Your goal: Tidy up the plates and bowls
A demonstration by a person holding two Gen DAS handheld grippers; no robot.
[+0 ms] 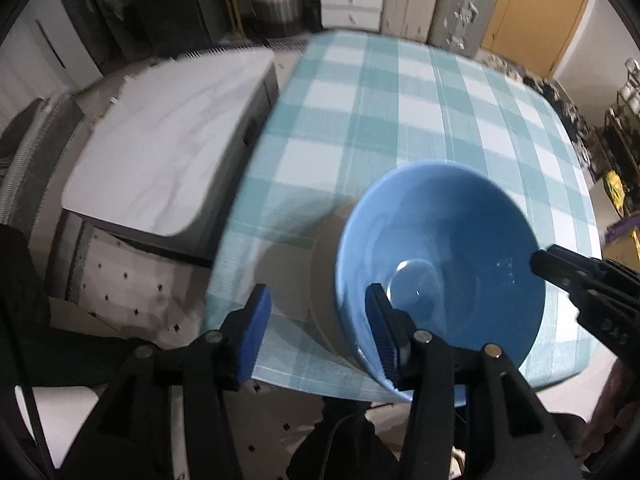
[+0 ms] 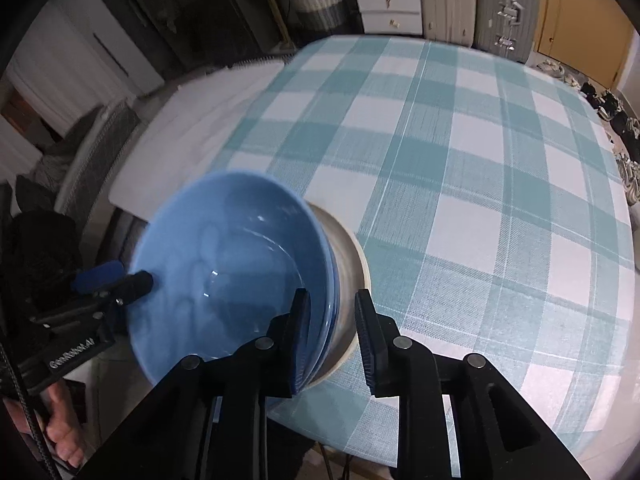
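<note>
I am letting go of the glossy blue ceramic bowl (image 1: 440, 256), now nested on the beige dish stack (image 2: 350, 276) at the near edge of the checked tabletop (image 1: 400, 112): left gripper (image 1: 318, 334) and right gripper (image 2: 332, 338) fingers are standing parted astride its rim, gripping nothing, so next I am lifting both clear.
</note>
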